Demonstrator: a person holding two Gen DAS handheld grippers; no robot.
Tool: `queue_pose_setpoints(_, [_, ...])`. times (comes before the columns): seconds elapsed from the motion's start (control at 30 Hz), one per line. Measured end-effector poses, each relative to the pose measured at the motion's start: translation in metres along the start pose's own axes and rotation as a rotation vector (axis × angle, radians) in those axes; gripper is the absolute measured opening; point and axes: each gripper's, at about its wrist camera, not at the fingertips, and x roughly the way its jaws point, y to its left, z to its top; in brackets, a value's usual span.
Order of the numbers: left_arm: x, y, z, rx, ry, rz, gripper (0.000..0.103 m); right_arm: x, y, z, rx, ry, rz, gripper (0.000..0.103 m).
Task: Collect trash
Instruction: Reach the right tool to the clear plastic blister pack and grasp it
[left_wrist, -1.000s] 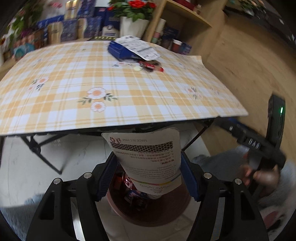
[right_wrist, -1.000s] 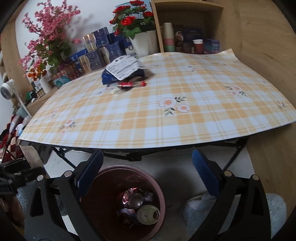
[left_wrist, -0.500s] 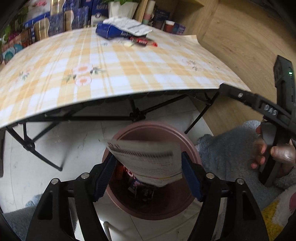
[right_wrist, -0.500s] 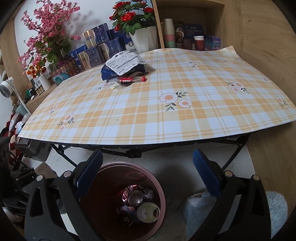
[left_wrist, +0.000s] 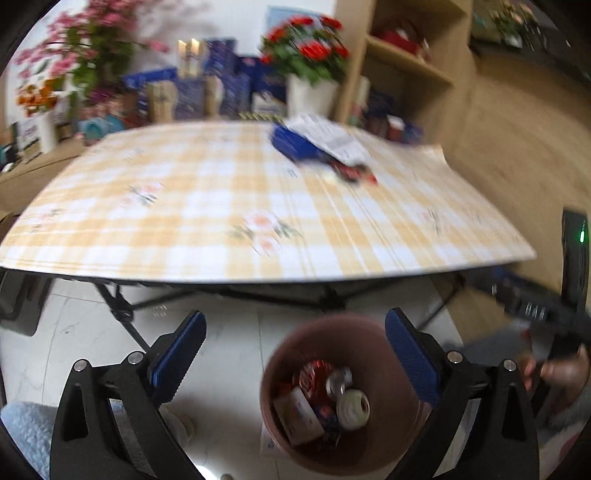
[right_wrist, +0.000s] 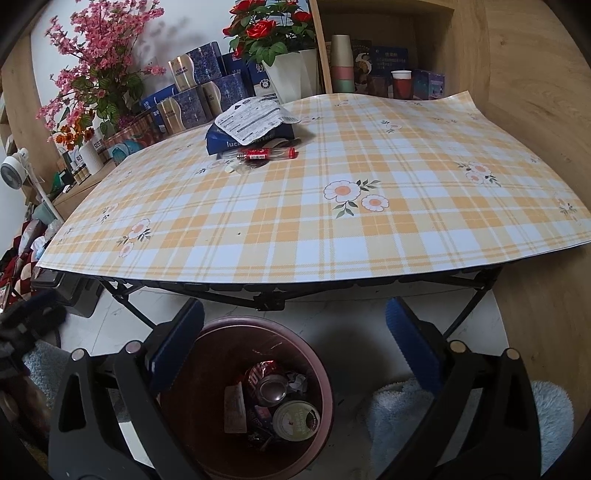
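Taking the brown bin (right_wrist: 255, 398) on the floor as the landmark: just to its left in the right wrist view hangs the left gripper (left_wrist: 295, 354), blurred at that frame's edge. In its own view its jaws are opening, already wide, with nothing between the blue pads; the bin sits below and to the right of its midline. Inside the bin lie a flat printed packet (left_wrist: 297, 415), a crushed can (right_wrist: 271, 384) and a round lid (right_wrist: 297, 421).

Directly above the bin, the right gripper (right_wrist: 295, 350) hovers with its jaws spread wide and empty, the bin's mouth framed between its fingers.

Beyond the bin, up on the plaid surface (right_wrist: 369, 229), the remaining trash lies at the far side: a blue box (right_wrist: 225, 142) with a white printed wrapper (right_wrist: 255, 120) draped over it, and a red-labelled tube (right_wrist: 266, 153) just in front of them.

The drop step looks finished for the left side. The next move probably calls for one gripper to reach well across the surface to that far cluster, most easily the loose tube or the wrapper on top.
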Motion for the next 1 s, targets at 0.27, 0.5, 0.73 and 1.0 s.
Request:
queue_pose_setpoints(0.27, [-0.017, 0.030, 0.016, -0.088, -0.066, 0.080, 0.095, -0.001, 0.002, 0.015, -0.030, 0.026, 0.004, 0.097])
queue_pose_setpoints(0.5, [-0.007, 0.060, 0.031, -0.172, -0.039, 0.109, 0.095, 0.032, 0.042, 0.076, -0.460, 0.065, -0.042, 0.097])
queue_pose_setpoints(0.73, [0.005, 0.081, 0.049, -0.202, -0.024, 0.133, 0.095, 0.115, 0.080, 0.164, -0.651, 0.093, -0.056, 0.097])
queue_pose_setpoints(1.0, [0.020, 0.097, 0.052, -0.251, 0.007, 0.139, 0.095, 0.217, 0.119, 0.224, -0.786, 0.239, -0.081, 0.097])
